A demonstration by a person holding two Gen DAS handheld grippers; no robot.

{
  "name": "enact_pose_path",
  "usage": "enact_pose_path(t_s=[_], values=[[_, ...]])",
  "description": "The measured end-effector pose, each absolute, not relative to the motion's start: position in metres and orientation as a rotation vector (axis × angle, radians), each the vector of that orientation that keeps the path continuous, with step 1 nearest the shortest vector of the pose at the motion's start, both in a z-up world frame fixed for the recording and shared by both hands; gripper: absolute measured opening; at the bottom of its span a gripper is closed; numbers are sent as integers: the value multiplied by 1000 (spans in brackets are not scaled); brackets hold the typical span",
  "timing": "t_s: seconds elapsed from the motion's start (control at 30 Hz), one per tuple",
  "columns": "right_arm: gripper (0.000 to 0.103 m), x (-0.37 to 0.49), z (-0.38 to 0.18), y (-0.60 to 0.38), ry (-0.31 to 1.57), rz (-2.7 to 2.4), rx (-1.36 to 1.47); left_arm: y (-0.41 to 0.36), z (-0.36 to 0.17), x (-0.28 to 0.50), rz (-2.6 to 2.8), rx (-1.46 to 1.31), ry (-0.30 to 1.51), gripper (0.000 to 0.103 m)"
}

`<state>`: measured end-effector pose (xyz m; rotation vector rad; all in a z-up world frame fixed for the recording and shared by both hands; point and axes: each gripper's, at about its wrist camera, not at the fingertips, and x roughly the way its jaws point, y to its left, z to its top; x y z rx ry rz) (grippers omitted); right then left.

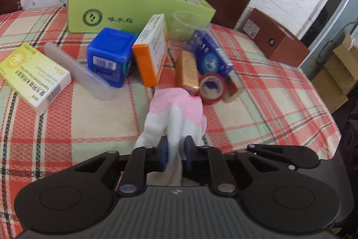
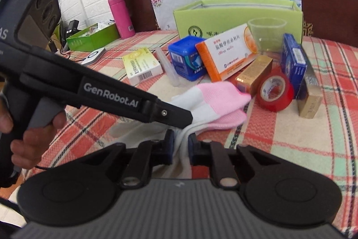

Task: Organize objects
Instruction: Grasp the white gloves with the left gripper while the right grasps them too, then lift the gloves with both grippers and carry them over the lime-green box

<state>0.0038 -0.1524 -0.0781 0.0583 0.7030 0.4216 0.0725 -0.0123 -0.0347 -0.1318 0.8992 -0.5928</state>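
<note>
Sock (image 1: 176, 104) pinched in both tongs, boxes crowding its far edge.

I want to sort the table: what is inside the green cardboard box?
The green cardboard box is open on top; only pale inner walls show. Its floor is hidden by the front wall.

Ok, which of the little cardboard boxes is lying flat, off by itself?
The yellow-and-white box, flat at the left, apart from the cluster. The orange box, gold box and blue box crowd together.
</note>
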Motion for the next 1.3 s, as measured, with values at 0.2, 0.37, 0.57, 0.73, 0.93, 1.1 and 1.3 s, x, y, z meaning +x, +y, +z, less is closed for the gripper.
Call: enact_pose_path(t_s=[0.2, 0.37, 0.57, 0.73, 0.93, 1.1, 1.3], values=[[12, 5, -43, -166, 578, 398, 33, -27, 11, 73, -629, -119, 758, 11], [13, 30, -5, -178, 444, 369, -6, -40, 55, 97, -644, -120, 633, 11], [13, 80, 31, -189, 328, 328, 8, -56, 96, 142, -645, -77, 515, 11], [13, 132, 52, -195, 276, 320, 65, -65, 120, 180, -630, 5, 424, 11], [13, 189, 52, -200, 267, 334, 95, -62, 116, 234, -614, -15, 417, 11], [13, 221, 31, -204, 303, 326, 50, -69, 95, 272, -621, -38, 463, 11], [17, 260, -14, -214, 417, 235, -15, -82, 40, 312, -599, -56, 601, 16]])
